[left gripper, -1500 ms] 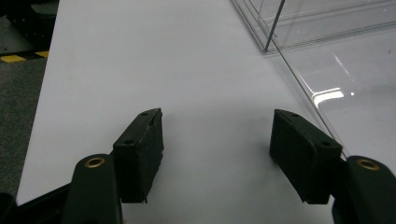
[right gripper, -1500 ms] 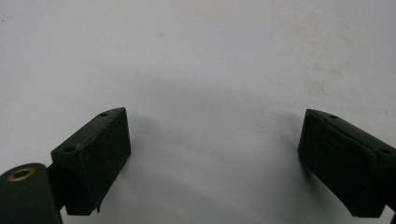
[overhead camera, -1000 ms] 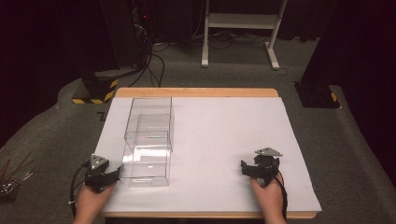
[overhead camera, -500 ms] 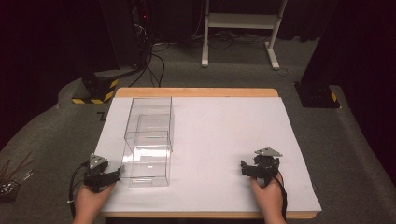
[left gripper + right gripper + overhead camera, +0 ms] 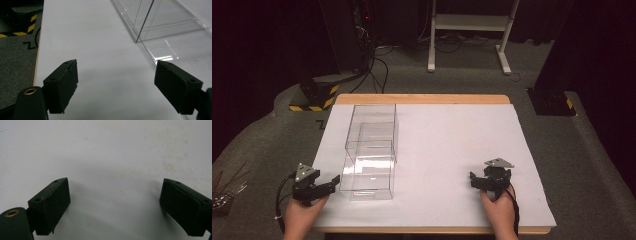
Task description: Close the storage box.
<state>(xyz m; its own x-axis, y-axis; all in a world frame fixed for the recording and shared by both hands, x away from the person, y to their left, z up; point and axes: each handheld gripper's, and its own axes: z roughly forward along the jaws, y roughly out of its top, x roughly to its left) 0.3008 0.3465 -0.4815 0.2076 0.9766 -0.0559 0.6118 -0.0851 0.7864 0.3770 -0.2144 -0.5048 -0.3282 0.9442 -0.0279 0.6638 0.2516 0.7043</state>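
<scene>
So far little of the work seems done, judging from how things lie. Nearest the person, the left tongs (image 5: pixel 332 181) sit at the front left of the white worktop (image 5: pixel 452 150), just beside the near end of the clear box (image 5: pixel 368 172); their jaws have just been opening and now stand wide apart with nothing between them, the box wall lying off to one side in the left gripper view (image 5: pixel 170 32). The right tongs (image 5: pixel 473 178) rest at the front right, well apart from the box, jaws likewise spread over bare white surface (image 5: pixel 112 157).

Farther back, the clear box stands upright on the left half of the worktop. It looks like two transparent cases set end to end or one nested partly into the other; which of these I cannot tell. Neither pair of tongs touches it.

My reading is that the box has either been set down or awaits a first grasp, so handling it is what remains.
</scene>
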